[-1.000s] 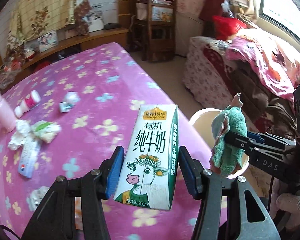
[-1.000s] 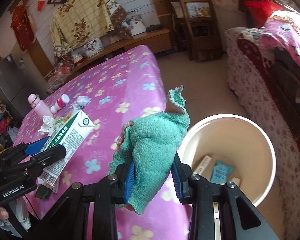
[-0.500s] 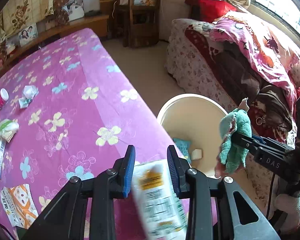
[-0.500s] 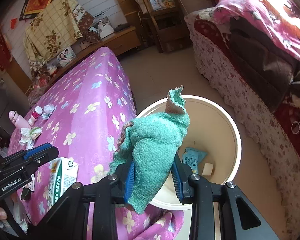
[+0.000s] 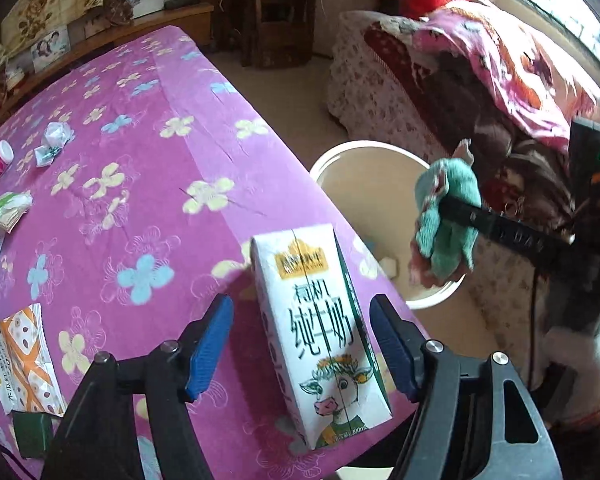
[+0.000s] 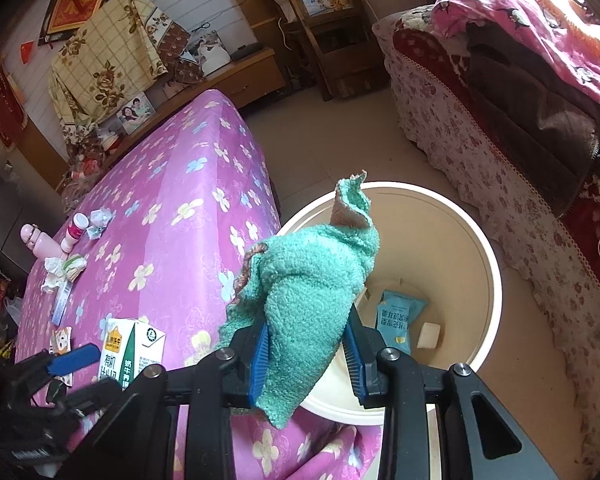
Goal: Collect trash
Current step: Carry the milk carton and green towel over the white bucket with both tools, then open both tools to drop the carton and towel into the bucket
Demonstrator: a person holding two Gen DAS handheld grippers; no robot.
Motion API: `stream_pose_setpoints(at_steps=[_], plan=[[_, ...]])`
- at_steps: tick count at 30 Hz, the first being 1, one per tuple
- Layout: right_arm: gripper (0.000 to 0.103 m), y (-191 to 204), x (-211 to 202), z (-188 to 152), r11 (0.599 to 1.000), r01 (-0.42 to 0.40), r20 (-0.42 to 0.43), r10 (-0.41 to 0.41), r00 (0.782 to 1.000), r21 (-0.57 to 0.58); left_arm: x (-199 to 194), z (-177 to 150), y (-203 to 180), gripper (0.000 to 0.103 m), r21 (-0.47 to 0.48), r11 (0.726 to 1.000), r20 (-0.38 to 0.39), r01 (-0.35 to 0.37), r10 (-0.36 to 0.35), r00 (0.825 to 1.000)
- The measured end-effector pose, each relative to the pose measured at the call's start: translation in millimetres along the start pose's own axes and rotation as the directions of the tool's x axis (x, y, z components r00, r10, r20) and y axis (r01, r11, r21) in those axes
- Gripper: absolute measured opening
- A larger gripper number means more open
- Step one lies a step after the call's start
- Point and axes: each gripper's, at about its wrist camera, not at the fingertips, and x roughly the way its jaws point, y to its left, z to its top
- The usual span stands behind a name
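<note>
- Left wrist view: the left gripper (image 5: 302,344) has just been opening, its jaws standing apart around the milk carton (image 5: 320,332), which is resting on the purple tablecloth (image 5: 140,168) near its edge.
- The right gripper (image 6: 308,354) is clamping a green cloth (image 6: 312,276) over the cream bin (image 6: 488,264).

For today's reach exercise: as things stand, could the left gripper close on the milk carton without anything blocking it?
Probably yes. The milk carton stands upright on the tablecloth between the left gripper's open fingers, which have just been opening, with gaps both sides and nothing between pads and carton.
</note>
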Motion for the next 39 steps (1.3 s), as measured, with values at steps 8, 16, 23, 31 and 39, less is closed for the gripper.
stream_pose_setpoints(at_steps=[8,16,23,31,39], plan=[[0.035,-9.4,-5.1,-2.6,1.000,0.008,0.003,-0.008,1.000,0.016,8.2,-9.0,-11.5,0.063,0.046,0.998,0.012,-0.038,0.037,0.999],[0.035,-19.9,-8.3,-4.8,0.999,0.032,0.004,-0.032,0.999,0.022,-1.9,10.2,-23.9,0.062,0.062,0.998,0.062,-0.003,-0.001,0.998],[0.037,-30.2,-13.3,-3.7,0.998,0.063,0.008,-0.063,0.998,0.030,1.9,41.6,-41.9,0.062,0.060,0.995,0.088,0.075,-0.080,0.993],[0.038,-43.0,-8.7,-4.7,0.995,0.095,-0.004,-0.095,0.995,0.044,22.3,64.6,-52.9,0.063,0.023,0.992,0.085,0.127,-0.129,0.988],[0.071,-55.0,-3.9,-4.8,0.992,0.083,-0.005,-0.083,0.997,0.092,24.3,67.3,-46.8,0.074,-0.013,0.985,0.094,0.172,-0.170,0.981]])
